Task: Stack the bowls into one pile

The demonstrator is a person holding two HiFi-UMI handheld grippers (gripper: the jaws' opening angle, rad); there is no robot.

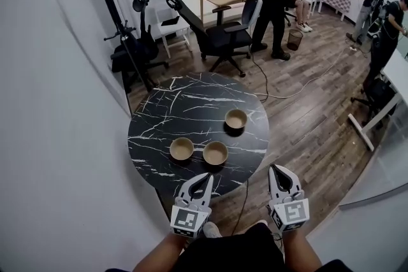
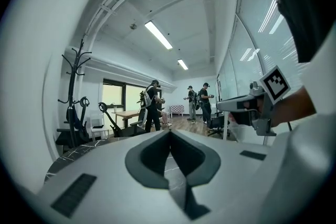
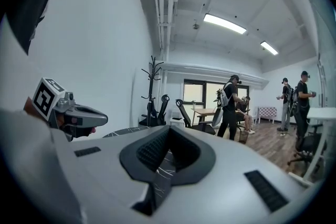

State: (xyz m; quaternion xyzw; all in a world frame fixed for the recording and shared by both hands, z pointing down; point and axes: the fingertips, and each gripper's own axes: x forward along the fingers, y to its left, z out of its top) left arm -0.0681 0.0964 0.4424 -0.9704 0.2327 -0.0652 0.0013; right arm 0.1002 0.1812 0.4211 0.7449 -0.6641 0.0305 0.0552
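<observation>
Three small tan bowls stood upright and unstacked on the round black marble table (each looked empty). The left bowl and the middle bowl sat side by side near the front edge, not touching. The third bowl stood apart, farther back on the right.

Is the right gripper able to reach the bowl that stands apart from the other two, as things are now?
Probably yes: between the right gripper and that bowl lies only the marble table top, nothing else. Its jaws are shut and would need opening first.
</observation>
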